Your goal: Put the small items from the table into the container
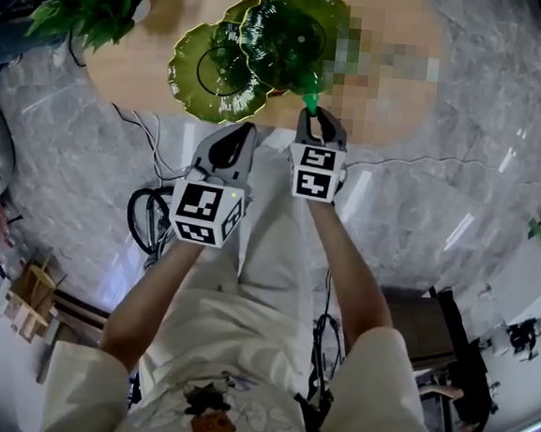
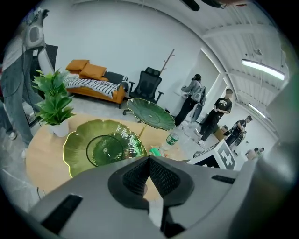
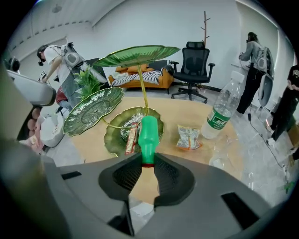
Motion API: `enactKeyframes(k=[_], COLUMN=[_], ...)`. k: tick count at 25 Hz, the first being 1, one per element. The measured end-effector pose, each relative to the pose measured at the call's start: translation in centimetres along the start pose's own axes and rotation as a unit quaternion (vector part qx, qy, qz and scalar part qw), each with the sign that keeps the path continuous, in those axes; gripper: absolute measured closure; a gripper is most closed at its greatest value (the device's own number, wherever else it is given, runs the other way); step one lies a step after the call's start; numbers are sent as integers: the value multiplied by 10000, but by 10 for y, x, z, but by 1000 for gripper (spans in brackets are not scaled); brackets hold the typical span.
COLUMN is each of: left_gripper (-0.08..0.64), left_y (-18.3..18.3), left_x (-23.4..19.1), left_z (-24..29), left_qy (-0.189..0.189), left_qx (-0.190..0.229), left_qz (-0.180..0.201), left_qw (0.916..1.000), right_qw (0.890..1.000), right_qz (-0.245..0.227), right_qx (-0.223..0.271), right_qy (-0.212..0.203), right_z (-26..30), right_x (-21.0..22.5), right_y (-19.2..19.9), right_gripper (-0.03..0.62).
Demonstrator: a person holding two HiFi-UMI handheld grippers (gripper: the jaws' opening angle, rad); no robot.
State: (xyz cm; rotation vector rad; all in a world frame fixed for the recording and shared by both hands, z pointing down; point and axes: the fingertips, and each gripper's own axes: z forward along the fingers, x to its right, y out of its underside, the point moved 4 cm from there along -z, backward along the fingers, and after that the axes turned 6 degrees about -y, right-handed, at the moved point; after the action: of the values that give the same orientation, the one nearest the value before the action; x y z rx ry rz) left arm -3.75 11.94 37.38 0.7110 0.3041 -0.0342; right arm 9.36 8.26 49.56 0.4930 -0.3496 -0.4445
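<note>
My right gripper (image 3: 147, 164) is shut on a small green bottle-shaped item (image 3: 148, 133) that sticks out ahead of the jaws. In the head view that right gripper (image 1: 313, 115) holds the green item (image 1: 310, 100) at the table's near edge. Beyond it stands a tiered set of green leaf-shaped dishes. The lowest dish (image 3: 115, 135) holds a red-wrapped snack stick (image 3: 131, 138). A snack packet (image 3: 188, 138) lies on the table to the right. My left gripper (image 2: 149, 161) is shut with nothing in it, before the large leaf dish (image 2: 77, 148).
A clear water bottle (image 3: 219, 112) stands on the round wooden table (image 1: 138, 67) beside crumpled clear plastic (image 3: 224, 149). A potted plant (image 2: 53, 102) sits at the table's left. Upper leaf dishes (image 3: 138, 55) overhang on thin stems. People, an office chair and a sofa are behind.
</note>
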Motion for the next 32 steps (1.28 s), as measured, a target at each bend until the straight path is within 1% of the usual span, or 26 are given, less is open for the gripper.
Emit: enactKeyframes(k=[7,18,23,32], left_gripper=[552,552,552,552], left_y=[2,4,6,12], left_x=[-18,-36,-45,-49], left_z=[-2,-1,2,8], left_qy=[-106,-183,-205,-166], left_qx=[15,-8,-19,-94], left_qz=[-126,-236,-279,-305], left_qw=[9999,9996,9994,9994], right_qw=[9998,9992,9992,9993], right_qz=[-143,-263,-290,-269], right_qx=[-69,-177,-201,-209], right_qy=[-127,-228,-206,-172], right_z=[16,41,55,72], right_x=[-16,-25,-26,-24], right_y=[-7,-12,-14,-13], right_gripper=[508,508,508,508])
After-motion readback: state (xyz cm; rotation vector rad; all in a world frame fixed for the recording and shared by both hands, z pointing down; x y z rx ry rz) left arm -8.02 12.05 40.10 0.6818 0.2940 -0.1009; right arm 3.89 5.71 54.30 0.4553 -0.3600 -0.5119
